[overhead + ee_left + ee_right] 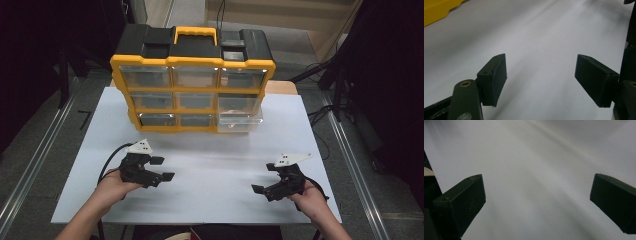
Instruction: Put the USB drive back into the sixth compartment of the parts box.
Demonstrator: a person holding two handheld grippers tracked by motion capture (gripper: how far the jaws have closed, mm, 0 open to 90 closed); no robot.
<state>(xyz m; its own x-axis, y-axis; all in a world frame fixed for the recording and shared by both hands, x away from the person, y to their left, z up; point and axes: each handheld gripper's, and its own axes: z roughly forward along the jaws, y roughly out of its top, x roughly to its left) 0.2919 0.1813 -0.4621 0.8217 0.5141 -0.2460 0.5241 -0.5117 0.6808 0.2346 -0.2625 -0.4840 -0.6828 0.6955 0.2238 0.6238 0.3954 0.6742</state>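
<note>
The yellow and black drawer organizer stands upright at the far middle of the white table, its bottom right clear drawer pulled partly out. The left gripper and right gripper hover near the table's front edge, both with jaws spread wide and empty.

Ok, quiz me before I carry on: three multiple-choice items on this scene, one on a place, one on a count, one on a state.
1. The drawer organizer stands where on the white table?
A. far side
B. near edge
C. right corner

2. How many drawers does its front show?
A. six
B. nine
C. twelve

3. The bottom-right drawer is
A. removed
B. flush
C. pulled partly out

Answers: 1 A, it sits beyond the left gripper and right gripper. 2 B, three rows of three. 3 C, it juts past the yellow frame.
</note>
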